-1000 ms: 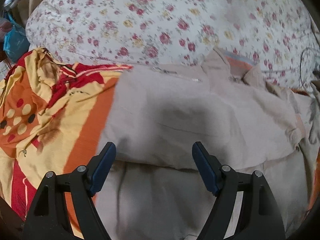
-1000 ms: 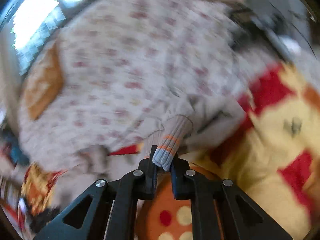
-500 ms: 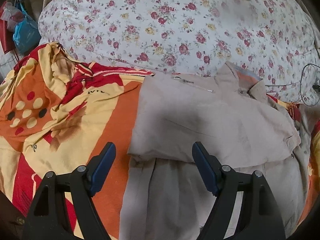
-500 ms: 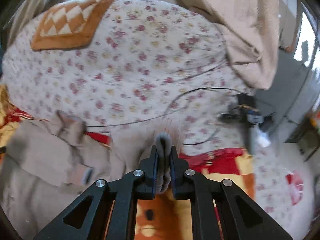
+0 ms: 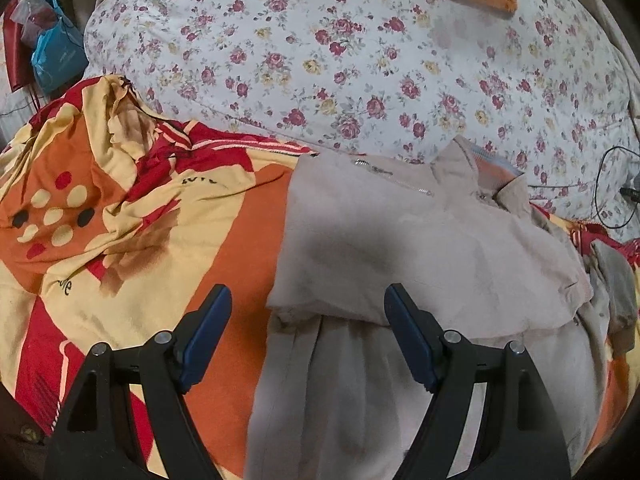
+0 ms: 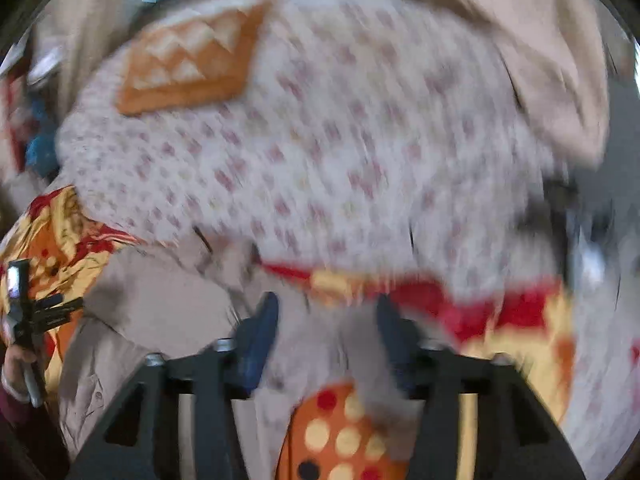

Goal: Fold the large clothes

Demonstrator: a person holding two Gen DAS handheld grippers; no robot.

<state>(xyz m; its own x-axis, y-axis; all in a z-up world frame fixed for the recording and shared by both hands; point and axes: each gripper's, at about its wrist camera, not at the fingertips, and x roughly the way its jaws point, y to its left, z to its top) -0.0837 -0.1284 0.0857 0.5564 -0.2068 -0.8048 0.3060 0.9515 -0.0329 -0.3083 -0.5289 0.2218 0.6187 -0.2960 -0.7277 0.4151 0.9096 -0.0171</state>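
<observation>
A beige jacket (image 5: 404,240) lies on a bed, one sleeve folded across its body, its zip and collar toward the pillow. My left gripper (image 5: 308,312) is open and empty, hovering just above the jacket's folded sleeve edge. In the blurred right wrist view, my right gripper (image 6: 324,320) is open over the jacket (image 6: 160,304), with beige cloth lying loose between its blue pads (image 6: 260,332). The left gripper (image 6: 36,312) shows at the left edge of that view.
The jacket rests on a red, orange and yellow sheet (image 5: 120,220). A big floral duvet (image 5: 360,60) bulges behind it, with an orange patterned cloth (image 6: 188,64) on top. A black cable (image 5: 604,184) lies at the right. A blue bag (image 5: 56,56) hangs at far left.
My right gripper has opened and let go of the jacket's ribbed cuff, and it has swung left. My left gripper has drawn back, so the jacket sits farther right in its view.
</observation>
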